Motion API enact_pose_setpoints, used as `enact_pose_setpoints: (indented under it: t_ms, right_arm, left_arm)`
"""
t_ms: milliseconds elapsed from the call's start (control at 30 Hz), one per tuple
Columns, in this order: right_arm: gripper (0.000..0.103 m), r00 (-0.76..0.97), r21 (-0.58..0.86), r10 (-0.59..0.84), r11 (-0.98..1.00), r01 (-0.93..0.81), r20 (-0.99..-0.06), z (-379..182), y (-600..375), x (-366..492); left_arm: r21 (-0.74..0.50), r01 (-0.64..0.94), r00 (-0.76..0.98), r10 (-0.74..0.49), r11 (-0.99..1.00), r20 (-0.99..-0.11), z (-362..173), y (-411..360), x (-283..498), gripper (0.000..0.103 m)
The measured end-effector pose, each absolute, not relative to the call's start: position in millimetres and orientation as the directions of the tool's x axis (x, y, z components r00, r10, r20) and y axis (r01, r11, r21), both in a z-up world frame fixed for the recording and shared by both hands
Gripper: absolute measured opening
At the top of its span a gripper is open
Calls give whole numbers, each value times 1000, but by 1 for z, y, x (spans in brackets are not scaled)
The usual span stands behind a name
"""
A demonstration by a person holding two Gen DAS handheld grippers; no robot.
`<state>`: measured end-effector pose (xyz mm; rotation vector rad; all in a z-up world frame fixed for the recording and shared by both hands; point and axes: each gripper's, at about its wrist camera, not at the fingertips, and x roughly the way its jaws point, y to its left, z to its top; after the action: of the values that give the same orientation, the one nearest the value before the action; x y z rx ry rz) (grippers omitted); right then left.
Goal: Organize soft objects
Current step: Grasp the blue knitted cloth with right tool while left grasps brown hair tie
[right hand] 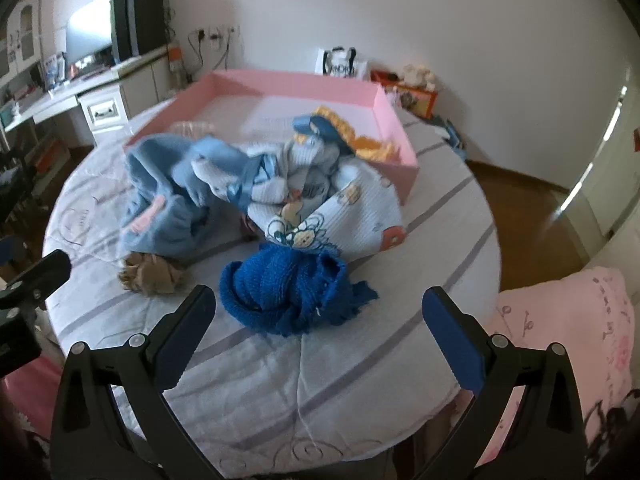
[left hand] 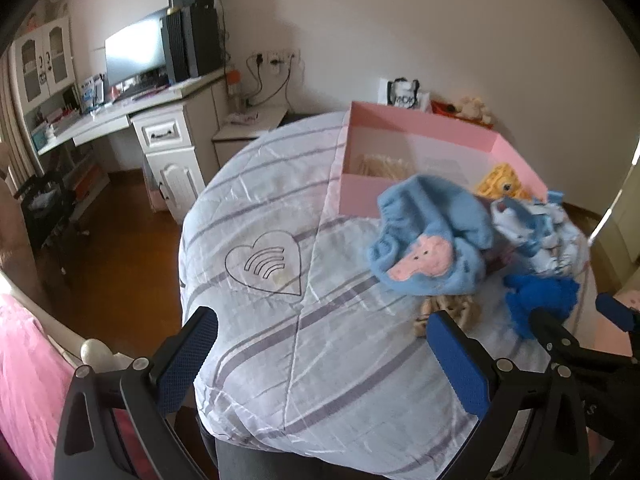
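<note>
A pile of soft things lies on the striped quilt (right hand: 280, 380): a dark blue knit piece (right hand: 288, 296), a light blue garment with a pink patch (left hand: 428, 256), a white printed baby garment (right hand: 352, 216) and a brown scrunchie (right hand: 154, 276). Behind them stands a pink box (right hand: 396, 128) holding a yellow knit item (left hand: 500, 186). My right gripper (right hand: 320, 316) is open, just in front of the dark blue knit. My left gripper (left hand: 324, 340) is open and empty over bare quilt, left of the pile.
A white desk (left hand: 120, 116) with a monitor stands at the back left. A pink pillow (right hand: 568, 344) lies at the right of the bed. A bag and plush toys (right hand: 416, 76) sit on the floor by the wall. Wooden floor surrounds the bed.
</note>
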<state>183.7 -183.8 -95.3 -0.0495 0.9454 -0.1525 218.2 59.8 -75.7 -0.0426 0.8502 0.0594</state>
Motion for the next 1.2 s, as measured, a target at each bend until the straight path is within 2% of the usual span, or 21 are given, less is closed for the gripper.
enact_pose_setpoints:
  t_ms: [133, 167, 233, 267, 300, 400, 733, 900, 1067, 1167, 1200]
  right_arm:
    - [103, 551, -84, -122, 992, 95, -826, -110, -184, 195]
    - [99, 548, -72, -108, 994, 87, -829, -111, -185, 196]
    - [81, 539, -43, -73, 997, 69, -839, -115, -185, 199]
    - [65, 531, -26, -55, 998, 61, -846, -117, -186, 200]
    - [58, 525, -9, -38, 998, 57, -850, -118, -188, 201]
    - [51, 534, 18, -7, 999, 42, -845, -116, -192, 197]
    - [49, 634, 84, 96, 995, -48, -767, -72, -202, 161]
    - [49, 710, 85, 46, 996, 20, -703, -47, -228, 141]
    - [50, 712, 94, -25, 987, 127, -701, -47, -260, 147]
    - [50, 688, 109, -43, 978, 176, -725, -57, -281, 155]
    - [50, 681, 111, -46, 976, 185, -731, -60, -288, 159]
  left_arm:
    - [-27, -82, 632, 31, 996, -774, -90, 68, 231, 103]
    - [-30, -85, 625, 30, 996, -780, -93, 70, 234, 103]
    - [-41, -89, 616, 22, 995, -787, -96, 72, 238, 103]
    - [-47, -87, 611, 16, 995, -791, -98, 73, 239, 103]
    - [-50, -85, 608, 12, 995, -794, -98, 73, 240, 103]
    - [-55, -68, 606, -2, 996, -795, -99, 67, 241, 103]
    - [-51, 17, 598, -51, 999, -800, -91, 27, 235, 103]
    - [-59, 55, 572, -80, 997, -817, -92, 7, 241, 103]
    - [-92, 56, 526, -108, 994, -844, -102, -3, 255, 103]
    - [-119, 57, 491, -132, 991, -861, -112, -8, 266, 94]
    - [-120, 58, 488, -133, 991, -863, -114, -10, 269, 78]
